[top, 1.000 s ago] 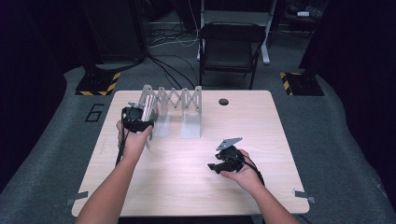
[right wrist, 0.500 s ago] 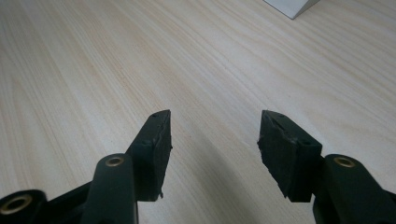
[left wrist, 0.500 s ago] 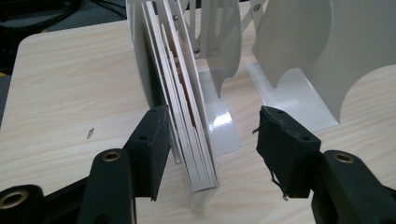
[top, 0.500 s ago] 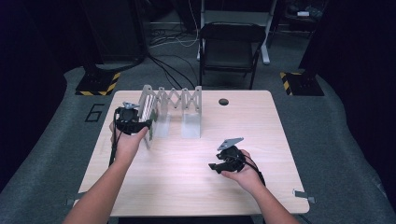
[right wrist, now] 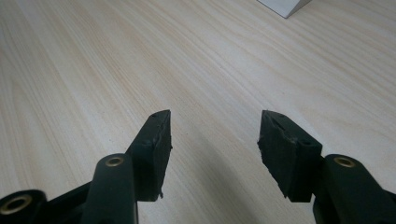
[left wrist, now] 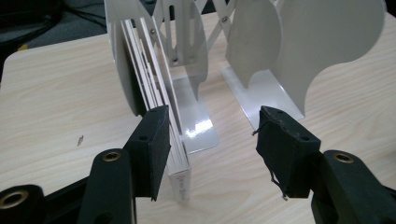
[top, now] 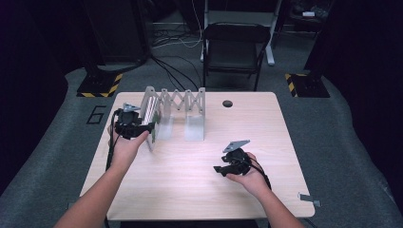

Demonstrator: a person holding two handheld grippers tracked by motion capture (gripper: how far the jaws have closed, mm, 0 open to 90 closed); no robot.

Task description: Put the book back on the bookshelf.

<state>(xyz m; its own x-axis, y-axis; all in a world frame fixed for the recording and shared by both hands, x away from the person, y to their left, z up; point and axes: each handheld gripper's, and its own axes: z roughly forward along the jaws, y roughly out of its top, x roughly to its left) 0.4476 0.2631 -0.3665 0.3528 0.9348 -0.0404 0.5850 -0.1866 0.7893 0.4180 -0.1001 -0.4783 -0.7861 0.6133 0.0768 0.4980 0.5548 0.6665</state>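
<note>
dark room, grey carpet, a black folding chair [top: 235,47] parked past the far edge of a light wood table [top: 190,190]. on the far left part of the table stands a white expanding metal file rack [top: 177,102] with scissor links across the top, and a thin stack of white booklets [left wrist: 156,100] stands upright in its leftmost slot. the left gripper [top: 142,127] is right at that end of the rack, jaws spread wide; one jaw is beside the near edge of the booklets, touching or not i can't tell. the right gripper [top: 219,169] sits low over bare wood at the near right, jaws wide too, holding nothing. small black disc [top: 227,103] near the far edge.
</note>
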